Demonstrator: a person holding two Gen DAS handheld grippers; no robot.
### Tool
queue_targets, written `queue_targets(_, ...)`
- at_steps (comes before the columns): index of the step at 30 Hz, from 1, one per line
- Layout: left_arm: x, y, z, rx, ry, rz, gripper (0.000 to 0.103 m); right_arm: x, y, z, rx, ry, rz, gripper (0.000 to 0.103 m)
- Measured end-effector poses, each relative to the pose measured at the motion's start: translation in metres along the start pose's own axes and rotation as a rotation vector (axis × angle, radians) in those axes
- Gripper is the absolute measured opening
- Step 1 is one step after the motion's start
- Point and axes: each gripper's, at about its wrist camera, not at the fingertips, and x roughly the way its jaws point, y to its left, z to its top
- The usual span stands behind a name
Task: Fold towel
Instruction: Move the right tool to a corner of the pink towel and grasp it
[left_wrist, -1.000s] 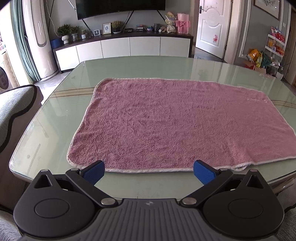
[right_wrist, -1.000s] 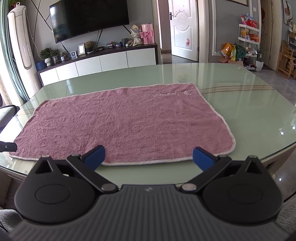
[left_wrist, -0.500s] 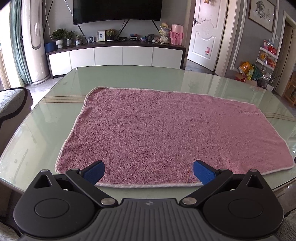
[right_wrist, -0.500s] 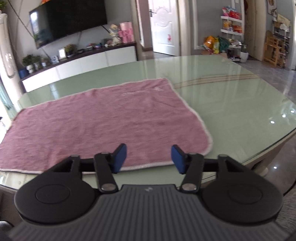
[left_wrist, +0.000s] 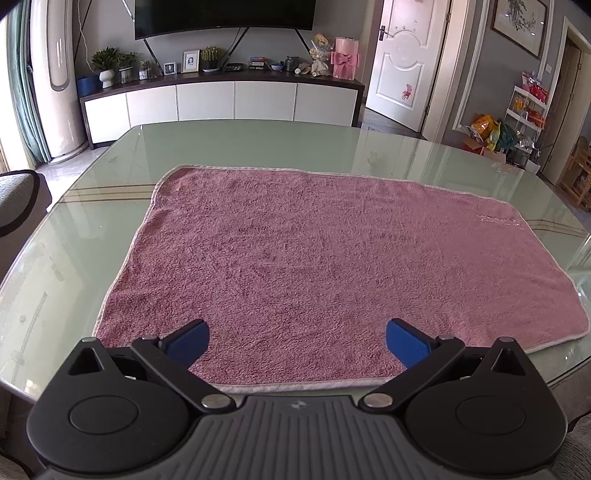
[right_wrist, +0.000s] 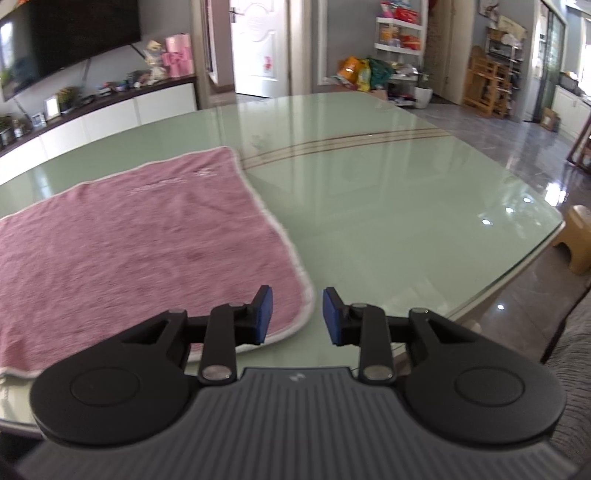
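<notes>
A: What changed?
B: The right gripper (right_wrist: 297, 314) has been closing; it's narrow, empty, at the towel (right_wrist: 129, 251) corner. The left gripper (left_wrist: 297, 345) is wide, over the near edge.
A: Room?
B: Bare table (right_wrist: 406, 206) on the right.

Left gripper (left_wrist: 297, 341): black linkage arms, two round black discs at the base, silver pivot screws, blue pads (left_wrist: 188, 341) on the fingers. Grey ribbed housing below with a small white logo. Right gripper (right_wrist: 297, 314): same build, same blue pads (right_wrist: 264, 314), same ribbed grey body.
</notes>
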Motion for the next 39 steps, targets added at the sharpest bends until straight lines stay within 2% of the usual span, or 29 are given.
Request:
queue_targets(3,0.003,-0.002,0.002,0.012,-0.001,0.006,0.103,0.011,-0.008,0.001,0.010,0.012,-0.032,0.030)
queue_targets(7,0.006,-0.002,0.005,0.012,0.007,0.008,0.103,0.025,-0.016,0.001,0.012,0.019,-0.061,0.036)
queue_targets(13,0.009,0.001,0.009,0.009,0.014,0.015,0.103,0.037,-0.019,-0.003,-0.007,0.027,-0.092,0.036)
queue_targets(26,0.016,-0.001,0.015,0.017,0.018,0.025,0.103,0.044,-0.028,-0.007,-0.032,0.028,-0.078,0.036)
queue_targets(32,0.018,-0.003,0.017,0.021,0.022,0.025,0.103,0.047,-0.033,-0.007,-0.029,0.022,-0.103,0.041)
queue_targets(36,0.019,-0.004,0.020,0.025,0.023,0.025,0.103,0.045,-0.034,-0.009,-0.049,0.012,-0.083,0.039)
queue_targets(38,0.019,-0.004,0.021,0.028,0.024,0.027,0.103,0.044,-0.034,-0.009,-0.050,0.010,-0.069,0.035)
queue_targets(39,0.020,-0.004,0.021,0.028,0.025,0.029,0.103,0.044,-0.035,-0.009,-0.048,0.009,-0.060,0.030)
